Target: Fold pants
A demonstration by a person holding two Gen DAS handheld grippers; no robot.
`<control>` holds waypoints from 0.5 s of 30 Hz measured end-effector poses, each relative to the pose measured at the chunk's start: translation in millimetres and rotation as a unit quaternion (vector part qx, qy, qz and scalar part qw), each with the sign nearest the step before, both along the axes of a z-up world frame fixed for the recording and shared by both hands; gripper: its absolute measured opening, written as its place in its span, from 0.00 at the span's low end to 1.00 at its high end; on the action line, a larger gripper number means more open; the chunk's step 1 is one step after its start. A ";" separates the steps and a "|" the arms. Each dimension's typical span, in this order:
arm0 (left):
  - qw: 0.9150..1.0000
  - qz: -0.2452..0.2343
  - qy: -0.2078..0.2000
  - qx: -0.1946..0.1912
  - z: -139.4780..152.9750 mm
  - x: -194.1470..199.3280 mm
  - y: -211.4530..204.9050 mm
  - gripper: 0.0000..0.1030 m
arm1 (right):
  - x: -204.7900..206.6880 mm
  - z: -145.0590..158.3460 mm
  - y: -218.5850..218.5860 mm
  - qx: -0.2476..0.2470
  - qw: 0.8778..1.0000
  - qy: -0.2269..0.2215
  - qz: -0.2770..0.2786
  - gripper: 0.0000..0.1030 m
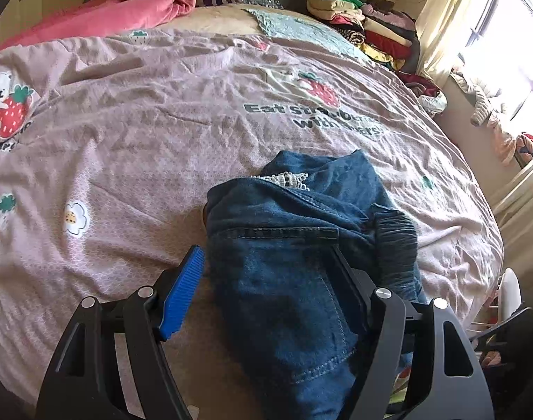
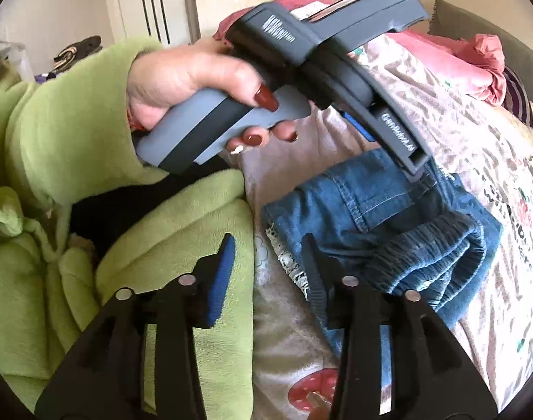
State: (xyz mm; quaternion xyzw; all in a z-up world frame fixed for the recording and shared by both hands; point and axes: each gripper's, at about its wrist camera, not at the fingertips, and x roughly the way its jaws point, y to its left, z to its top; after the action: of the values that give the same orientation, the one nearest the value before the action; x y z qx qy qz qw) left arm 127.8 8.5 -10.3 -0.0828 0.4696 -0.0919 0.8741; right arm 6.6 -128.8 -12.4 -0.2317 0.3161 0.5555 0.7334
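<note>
The blue denim pants point(image 1: 294, 231) lie bunched on the pink bedspread, waistband and white lace trim showing. My left gripper point(image 1: 266, 273) is open, its jaws wide apart, with the pants lying between them and over the right finger. In the right wrist view the pants point(image 2: 378, 206) lie just beyond my right gripper point(image 2: 270, 255), which is open with the right finger over the lace edge. The left gripper's body point(image 2: 336, 52), held by a hand, reaches down onto the pants from above.
The bedspread point(image 1: 161, 140) covers the bed. A pink blanket point(image 1: 126, 10) lies at the far left and a stack of folded clothes point(image 1: 368, 21) at the far right by the window. The person's green sleeve point(image 2: 74, 140) fills the left.
</note>
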 end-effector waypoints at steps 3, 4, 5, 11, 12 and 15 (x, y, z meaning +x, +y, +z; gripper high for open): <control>1.000 0.004 -0.009 0.001 6.6 -5.5 1.2 0.69 | 1.0 9.3 -8.2 0.017 1.000 0.003 -0.016 0.39; 1.000 0.004 -0.011 0.002 8.5 -7.0 1.5 0.69 | 4.2 9.9 -12.1 0.023 0.999 0.004 -0.023 0.43; 1.000 0.004 -0.013 0.004 10.6 -8.9 1.8 0.69 | 6.8 11.6 -15.2 0.029 0.999 0.005 -0.028 0.44; 1.000 0.003 -0.031 0.002 23.4 -18.7 0.4 0.88 | 22.7 29.0 -35.2 0.069 0.994 -0.002 -0.078 0.51; 0.999 0.002 -0.034 0.004 25.8 -20.8 -0.5 0.88 | 24.3 32.5 -39.9 0.077 0.993 -0.002 -0.086 0.53; 0.999 0.005 -0.041 0.015 30.9 -24.9 -1.9 0.88 | 29.7 38.8 -47.2 0.097 0.989 -0.012 -0.110 0.59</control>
State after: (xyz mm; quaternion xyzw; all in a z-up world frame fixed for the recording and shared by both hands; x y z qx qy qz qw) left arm 102.9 6.6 20.5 -0.0686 0.4342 -0.0840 0.8942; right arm 36.3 -176.0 26.4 -0.1296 0.2755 0.4965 0.8129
